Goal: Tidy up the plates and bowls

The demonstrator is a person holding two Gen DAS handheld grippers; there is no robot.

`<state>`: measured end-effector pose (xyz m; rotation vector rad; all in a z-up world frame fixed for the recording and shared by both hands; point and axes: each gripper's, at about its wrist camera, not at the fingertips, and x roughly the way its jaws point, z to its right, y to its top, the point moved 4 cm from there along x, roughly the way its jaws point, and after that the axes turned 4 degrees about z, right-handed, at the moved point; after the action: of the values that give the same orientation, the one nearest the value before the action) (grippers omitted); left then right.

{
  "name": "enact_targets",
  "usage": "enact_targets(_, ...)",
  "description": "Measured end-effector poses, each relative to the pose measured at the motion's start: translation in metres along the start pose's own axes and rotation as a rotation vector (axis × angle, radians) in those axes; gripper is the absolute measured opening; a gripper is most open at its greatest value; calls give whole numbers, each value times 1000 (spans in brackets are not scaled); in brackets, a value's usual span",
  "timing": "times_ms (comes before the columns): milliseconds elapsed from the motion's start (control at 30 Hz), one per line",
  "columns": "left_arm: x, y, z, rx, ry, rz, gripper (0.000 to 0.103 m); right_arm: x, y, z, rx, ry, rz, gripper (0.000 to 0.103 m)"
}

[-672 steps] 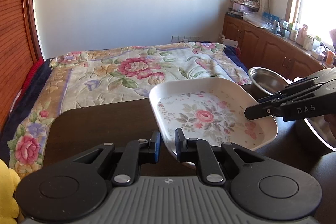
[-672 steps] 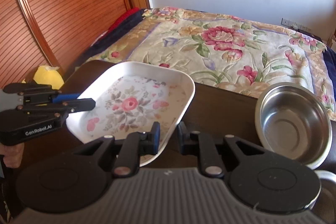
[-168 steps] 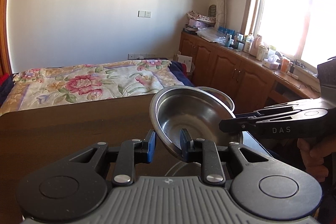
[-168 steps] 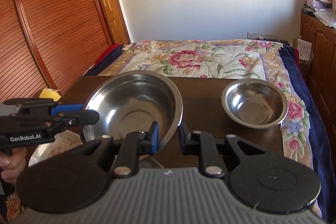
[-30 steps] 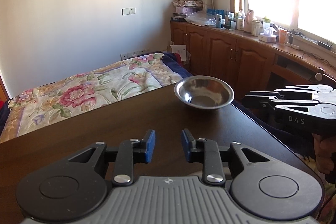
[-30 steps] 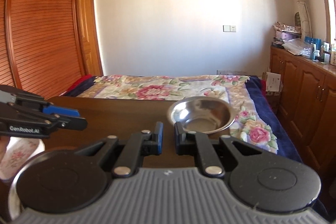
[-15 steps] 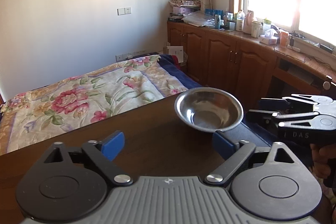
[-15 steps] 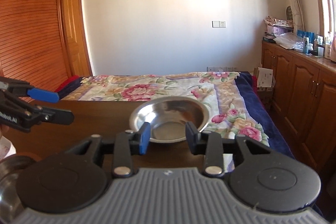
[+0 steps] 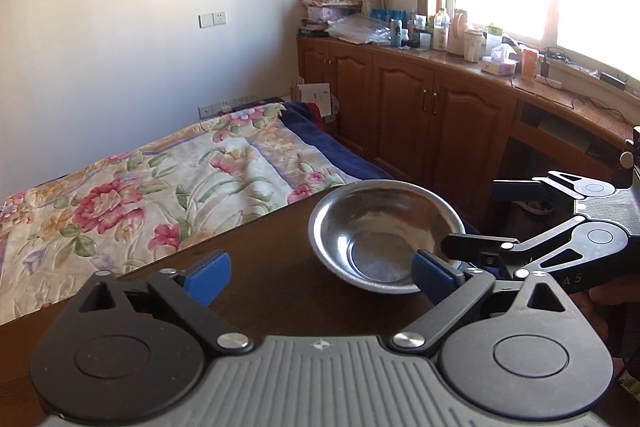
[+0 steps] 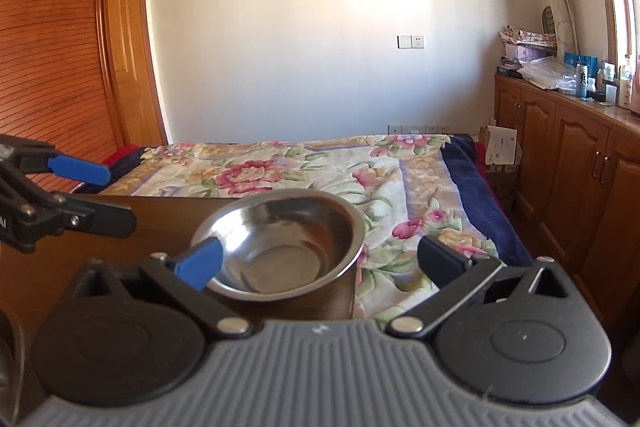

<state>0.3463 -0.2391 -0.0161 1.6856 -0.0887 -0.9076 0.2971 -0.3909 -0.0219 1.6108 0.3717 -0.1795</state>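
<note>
A small steel bowl (image 9: 384, 239) (image 10: 280, 239) stands alone at the far right corner of the dark wooden table (image 9: 260, 287). My left gripper (image 9: 320, 273) is wide, its jaws closing slightly, with nothing gripped. Its right blue pad (image 9: 434, 269) overlaps the bowl's near rim. My right gripper (image 10: 320, 261) has its jaws opening wide. Its left blue pad (image 10: 200, 263) lies over the bowl's left rim, and no pad presses on it. Each gripper shows in the other's view, the right gripper (image 9: 478, 215) beside the bowl and the left gripper (image 10: 104, 193) at the left.
Beyond the table's far edge lies a bed with a floral blanket (image 9: 160, 187) (image 10: 320, 167). Wooden cabinets (image 9: 440, 107) with a cluttered top run along the right wall under a window. A dim metal rim (image 10: 10, 355) shows at the lower left edge of the right wrist view.
Both grippers went from nearly shut to wide open and moved in towards the small steel bowl, which now looks larger and closer between them.
</note>
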Motion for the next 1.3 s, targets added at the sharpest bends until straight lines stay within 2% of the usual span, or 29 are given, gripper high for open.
enact_targets(133,13,3,3,14,-22,-27,85,6,-1,4,15,13,-14,103)
enact_targets(233,23,4,2,8,-24,-48,71,10,-1,8,26,25,-27,102)
enact_targets(367,37,1,1,-3,-25,-82,56,16,-5,11,62,47,-58,83)
enact_targets(400,39,1,2,-3,-27,-90,54,18,-5,12,70,52,-65,80)
enact_targets(467,43,-1,1,3,-29,-105,50,20,-7,12,82,60,-78,68)
enact_targets(567,49,-2,1,4,-27,-126,43,20,-8,13,103,70,-88,61)
enact_targets(633,52,-3,1,10,-22,-134,42,20,-9,14,119,80,-95,60)
enact_targets(700,55,-3,1,5,-29,-148,36,20,-9,14,127,87,-100,58)
enact_targets(1000,73,-1,-4,-51,-49,-208,31,24,-10,12,119,88,-124,45)
enact_targets(1100,77,-2,-6,-68,-57,-217,21,25,-9,14,135,87,-131,39)
enact_targets(1167,75,-2,-5,-78,-55,-215,20,25,-10,16,155,94,-133,30)
enact_targets(1300,62,1,-2,-67,-49,-193,17,26,-11,17,178,93,-145,24)
